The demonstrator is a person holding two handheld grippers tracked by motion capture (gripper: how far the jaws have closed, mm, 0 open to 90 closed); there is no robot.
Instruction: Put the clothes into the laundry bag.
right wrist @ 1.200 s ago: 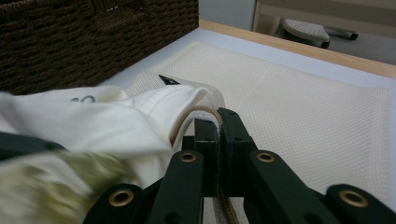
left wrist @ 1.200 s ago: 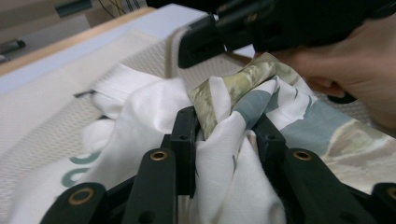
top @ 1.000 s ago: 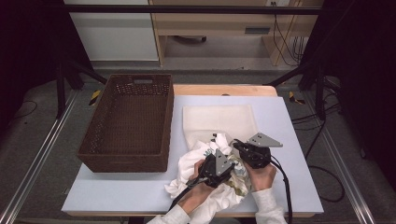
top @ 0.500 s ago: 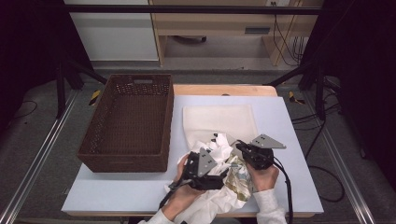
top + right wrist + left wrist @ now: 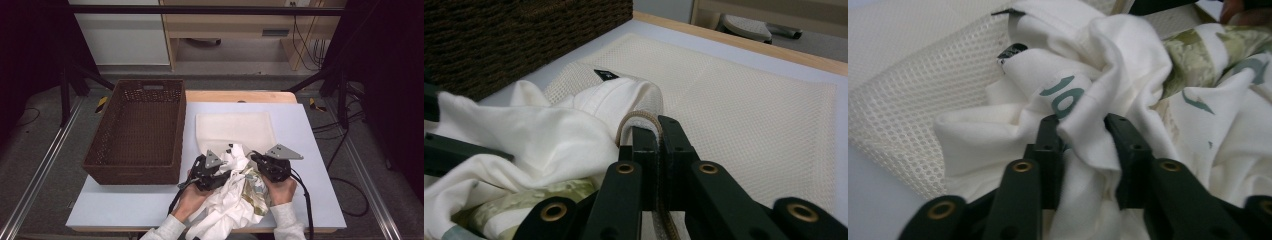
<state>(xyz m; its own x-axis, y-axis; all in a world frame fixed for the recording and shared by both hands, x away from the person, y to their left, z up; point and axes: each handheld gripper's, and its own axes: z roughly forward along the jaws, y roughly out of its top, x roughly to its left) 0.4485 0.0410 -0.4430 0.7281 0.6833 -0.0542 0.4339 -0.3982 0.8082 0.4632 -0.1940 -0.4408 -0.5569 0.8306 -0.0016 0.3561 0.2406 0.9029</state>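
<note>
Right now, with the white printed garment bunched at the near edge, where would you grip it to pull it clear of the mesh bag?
Probably the raised fold beside the green print, where the left gripper already pinches the white garment. That ridge stands up from the bunch, so jaws can straddle it from the near side. Avoid the collar end: it overlaps the mesh bag, whose edge the right gripper holds.

So the left gripper [image 5: 223,172] slid back to the left half a second ago, and now it's moved right again, up into the white shirt [image 5: 230,200]. Its jaws are pinching a fold near the green print, and the bunched cloth has shifted with it.
</note>
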